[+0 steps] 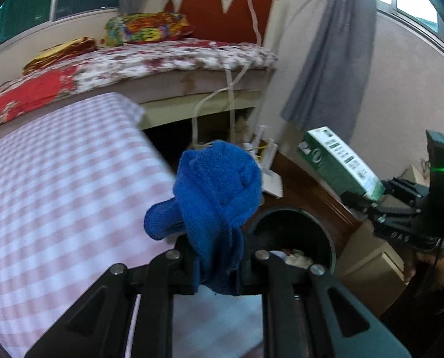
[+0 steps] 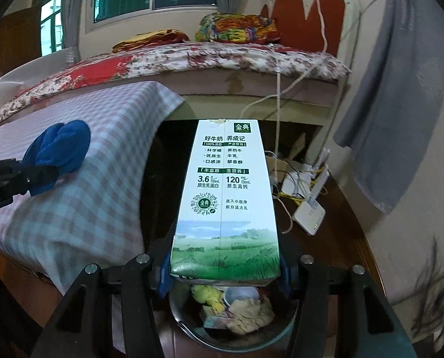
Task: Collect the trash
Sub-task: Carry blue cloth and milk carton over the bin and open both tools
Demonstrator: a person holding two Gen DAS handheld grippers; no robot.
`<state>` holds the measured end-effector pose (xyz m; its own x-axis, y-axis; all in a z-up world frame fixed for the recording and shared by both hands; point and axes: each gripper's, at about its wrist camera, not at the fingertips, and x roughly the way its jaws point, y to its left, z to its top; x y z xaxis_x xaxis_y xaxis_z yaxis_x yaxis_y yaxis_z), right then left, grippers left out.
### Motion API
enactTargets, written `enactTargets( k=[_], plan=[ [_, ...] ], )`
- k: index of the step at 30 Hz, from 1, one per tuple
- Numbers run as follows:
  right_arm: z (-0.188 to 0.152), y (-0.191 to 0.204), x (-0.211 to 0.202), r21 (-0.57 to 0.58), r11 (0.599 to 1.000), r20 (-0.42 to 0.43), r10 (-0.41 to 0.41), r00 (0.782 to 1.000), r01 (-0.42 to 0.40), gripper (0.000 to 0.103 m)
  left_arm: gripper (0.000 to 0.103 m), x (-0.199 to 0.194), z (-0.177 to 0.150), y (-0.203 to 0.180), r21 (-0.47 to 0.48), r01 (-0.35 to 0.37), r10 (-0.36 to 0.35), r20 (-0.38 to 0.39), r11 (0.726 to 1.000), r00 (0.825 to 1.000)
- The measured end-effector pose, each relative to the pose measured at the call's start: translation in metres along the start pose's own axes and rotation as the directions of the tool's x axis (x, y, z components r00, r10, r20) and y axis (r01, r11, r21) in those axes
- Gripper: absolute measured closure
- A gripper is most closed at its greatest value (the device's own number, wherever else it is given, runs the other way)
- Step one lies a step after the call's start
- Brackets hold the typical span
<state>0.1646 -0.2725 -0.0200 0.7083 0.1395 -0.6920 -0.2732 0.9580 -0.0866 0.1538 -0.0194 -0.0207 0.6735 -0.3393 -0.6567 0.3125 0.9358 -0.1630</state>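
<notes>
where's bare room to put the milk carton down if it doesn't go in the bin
The checked tablecloth is bare from the blue cloth to its corner by the bed. The wooden surface is crowded with white router boxes and cables. The trash bin under the milk carton already holds crumpled waste.

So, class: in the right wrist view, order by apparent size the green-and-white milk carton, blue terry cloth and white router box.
1. Milk carton, though nearest the camera
2. Blue cloth
3. Router box
</notes>
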Motion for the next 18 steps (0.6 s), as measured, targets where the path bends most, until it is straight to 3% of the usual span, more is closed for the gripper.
enactTargets(
  k=[9,18],
  plan=[
    [-0.04,-0.035,-0.01,0.04,0.999,-0.041,-0.027,0.999,0.029,0.047,0.085,0.026,-0.007,-0.076,0.07,0.11,-0.106,-0.06,0.991,0.993],
    [-0.066,-0.061,-0.008,0.067,0.997,-0.079,-0.032,0.996,0.037,0.047,0.085,0.056,-0.017,-0.108,0.111,0.127,-0.112,-0.13,0.986,0.985]
  ],
)
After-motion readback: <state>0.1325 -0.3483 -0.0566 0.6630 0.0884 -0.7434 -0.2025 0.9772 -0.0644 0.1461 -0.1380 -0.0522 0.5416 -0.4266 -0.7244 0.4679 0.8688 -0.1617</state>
